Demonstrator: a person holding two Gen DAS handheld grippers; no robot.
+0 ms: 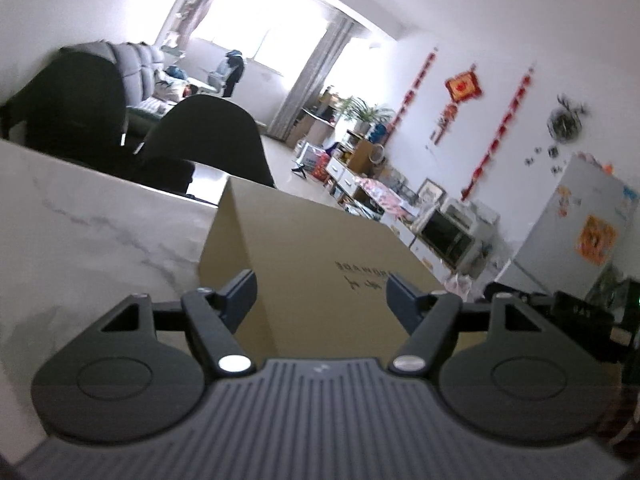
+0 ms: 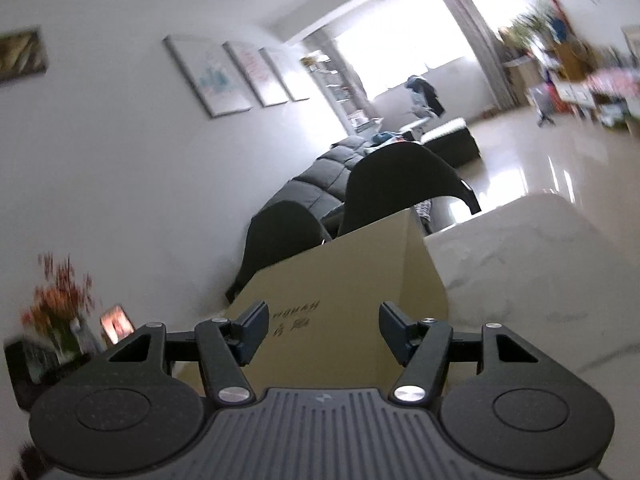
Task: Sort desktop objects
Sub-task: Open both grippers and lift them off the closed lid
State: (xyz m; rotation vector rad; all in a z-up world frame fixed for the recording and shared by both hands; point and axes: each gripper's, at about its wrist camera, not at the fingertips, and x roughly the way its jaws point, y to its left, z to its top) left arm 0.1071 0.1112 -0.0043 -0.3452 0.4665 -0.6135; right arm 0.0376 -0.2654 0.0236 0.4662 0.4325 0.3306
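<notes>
The left gripper [image 1: 321, 294] fills the lower part of its wrist view, its two dark fingers spread wide with nothing between them. It points at a brown cardboard box [image 1: 320, 248] that stands on a white marble-patterned table [image 1: 100, 224]; the fingertips frame the box's near face, but whether they touch it cannot be told. The right gripper [image 2: 323, 328] is likewise spread wide and empty, facing the same cardboard box [image 2: 344, 272] from the other side, with the table [image 2: 540, 280] running off to its right. Dark print marks the box face in both views.

Beyond the table stand two black chairs [image 1: 208, 140], and behind them a grey sofa [image 1: 136, 68] below a bright curtained window [image 1: 272, 28]. In the left view a white fridge [image 1: 580, 224] with stickers stands against the far wall, near red hanging decorations [image 1: 464, 88]. In the right view three framed pictures [image 2: 236, 72] hang on the wall and orange flowers [image 2: 60, 300] sit at lower left.
</notes>
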